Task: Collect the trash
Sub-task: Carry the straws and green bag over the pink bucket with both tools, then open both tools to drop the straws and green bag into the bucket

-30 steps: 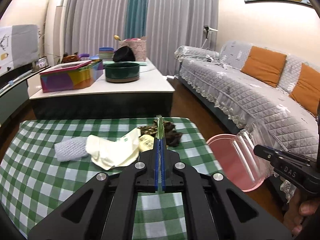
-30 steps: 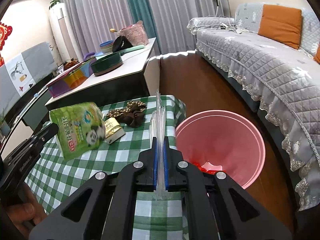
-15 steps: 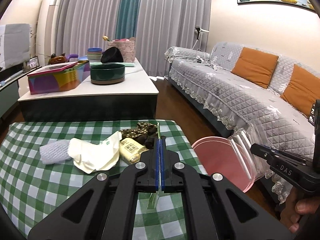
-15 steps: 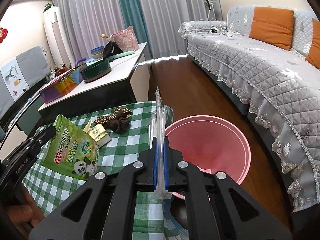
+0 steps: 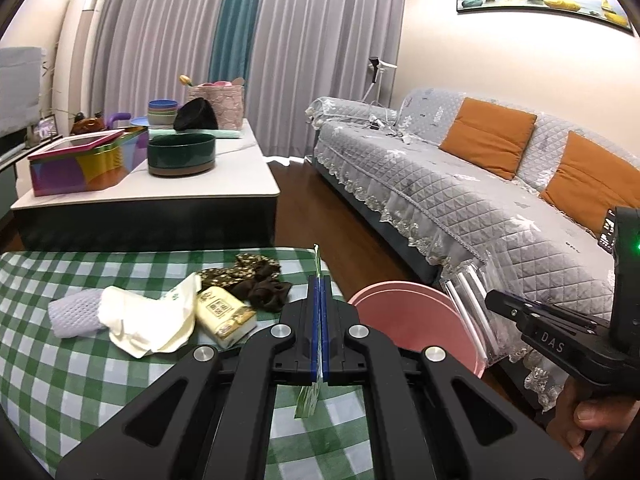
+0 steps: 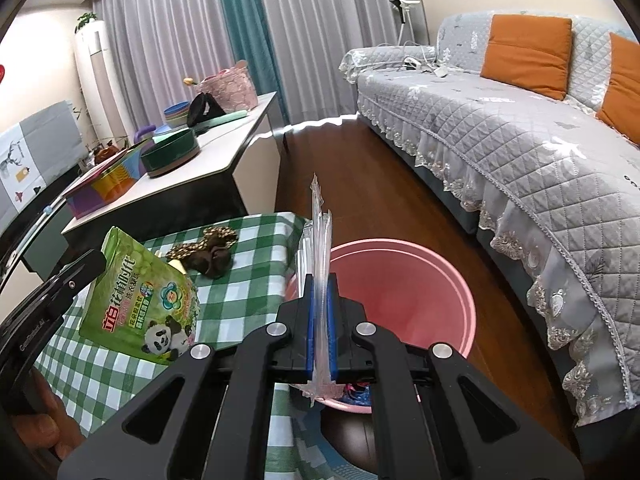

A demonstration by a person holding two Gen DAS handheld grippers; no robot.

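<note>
My left gripper (image 5: 319, 280) is shut on a green detergent pouch (image 6: 136, 296), seen edge-on in the left wrist view (image 5: 317, 264), held above the green checked table (image 5: 80, 392). My right gripper (image 6: 319, 280) is shut on a clear plastic wrapper (image 6: 316, 236), which also shows in the left wrist view (image 5: 468, 300), held over the near rim of the pink bin (image 6: 404, 284). On the table lie a crumpled cream paper (image 5: 148, 320), a grey mesh sleeve (image 5: 72, 312), a small yellow packet (image 5: 224, 316) and a dark patterned cloth (image 5: 256, 280).
The pink bin (image 5: 412, 324) stands on the wood floor right of the table, with some trash at its bottom. A grey sofa (image 5: 460, 184) runs along the right. A white coffee table (image 5: 160, 184) with a dark green bowl (image 5: 181, 154) and colourful box stands behind.
Both grippers have moved right toward the pink bin, carrying the pouch and the wrapper. The wrapper now hangs over the bin's near rim.
</note>
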